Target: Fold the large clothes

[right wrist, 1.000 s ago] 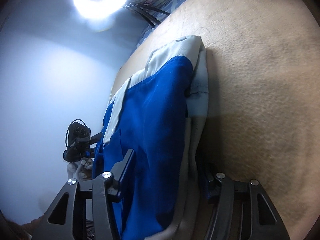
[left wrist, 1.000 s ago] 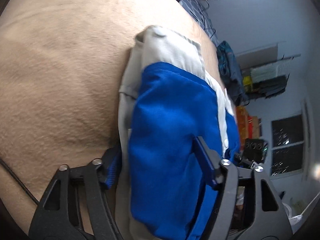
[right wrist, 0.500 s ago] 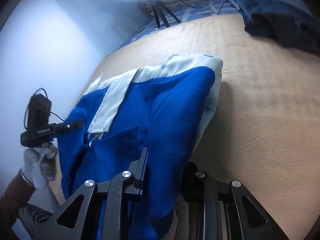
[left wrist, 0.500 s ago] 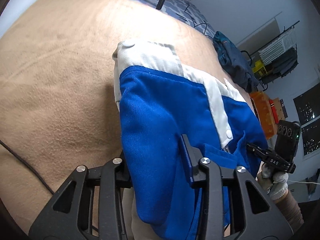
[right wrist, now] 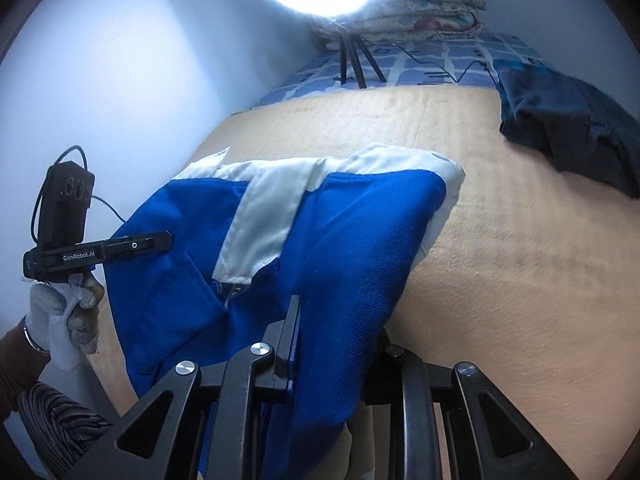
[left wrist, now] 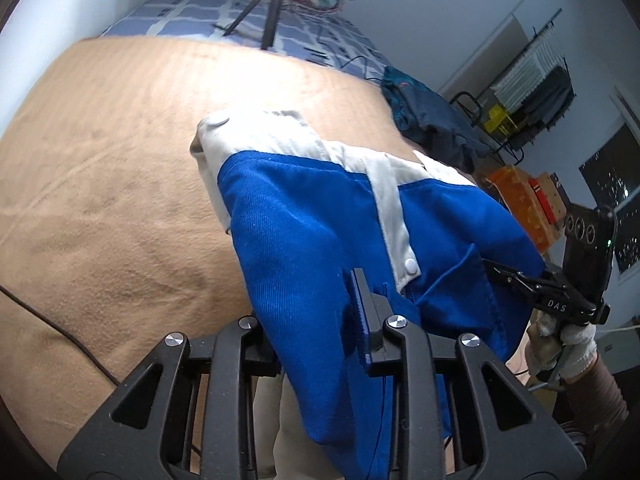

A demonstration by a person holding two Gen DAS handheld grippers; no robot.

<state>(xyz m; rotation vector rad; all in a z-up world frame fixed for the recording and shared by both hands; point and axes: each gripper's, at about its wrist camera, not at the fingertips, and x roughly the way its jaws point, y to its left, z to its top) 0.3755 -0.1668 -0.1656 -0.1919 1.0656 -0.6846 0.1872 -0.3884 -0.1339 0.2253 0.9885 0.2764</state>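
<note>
Blue-and-white garment [left wrist: 312, 216] hangs raised over the tan bed cover [left wrist: 120, 184], its near edge pinched by left gripper [left wrist: 308, 336] and right gripper [right wrist: 336, 344], whose fingers have just been closing. Bunched layers may slip; keep your hands level.

Blue garment [left wrist: 312, 224] with pale grey-white trim [left wrist: 280, 136]: a band along the far edge and a placket strip running down the front with a round white snap [left wrist: 411, 266]. Second snap at the far left corner. Folded into a thick bundle, near edge lifted off the tan bed cover [left wrist: 100, 200], far trimmed edge resting on it. Sags between two lifted near corners. Open pocket fold visible right of the placket. Pale lining hangs below the near edge.
</note>
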